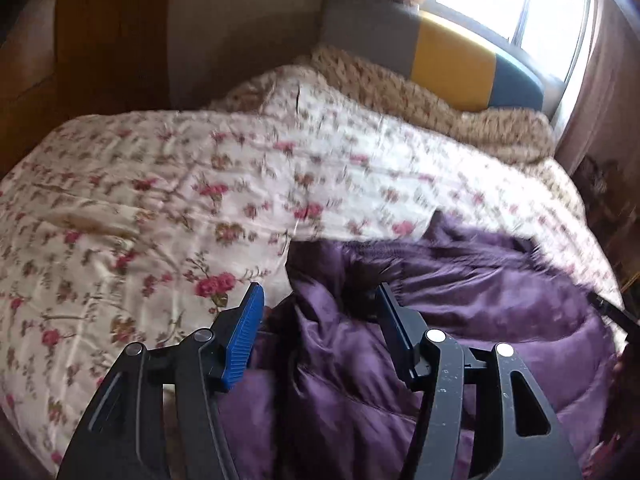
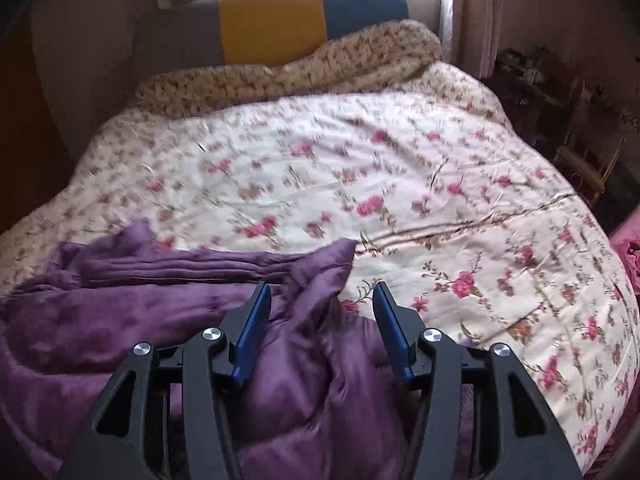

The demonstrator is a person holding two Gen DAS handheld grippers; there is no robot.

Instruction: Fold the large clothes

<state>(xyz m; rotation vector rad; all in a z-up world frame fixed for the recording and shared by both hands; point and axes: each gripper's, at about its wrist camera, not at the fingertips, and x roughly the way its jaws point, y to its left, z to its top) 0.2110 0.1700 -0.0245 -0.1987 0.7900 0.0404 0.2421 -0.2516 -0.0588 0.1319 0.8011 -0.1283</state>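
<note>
A large purple padded coat (image 1: 460, 300) lies crumpled on a bed with a floral quilt (image 1: 160, 184). In the left wrist view my left gripper (image 1: 320, 300) is open, its fingers straddling a raised fold at the coat's left edge. In the right wrist view the coat (image 2: 120, 320) fills the lower left, and my right gripper (image 2: 320, 300) is open over a shiny fold at the coat's right edge, with the quilt (image 2: 360, 160) beyond. Neither gripper holds anything.
A grey, yellow and blue headboard (image 2: 272, 20) stands under a bright window at the far end, with a rolled beige blanket (image 2: 300, 68) before it. Dark furniture (image 2: 560, 120) is at the bed's right side; a wooden wardrobe (image 1: 100, 40) at the left.
</note>
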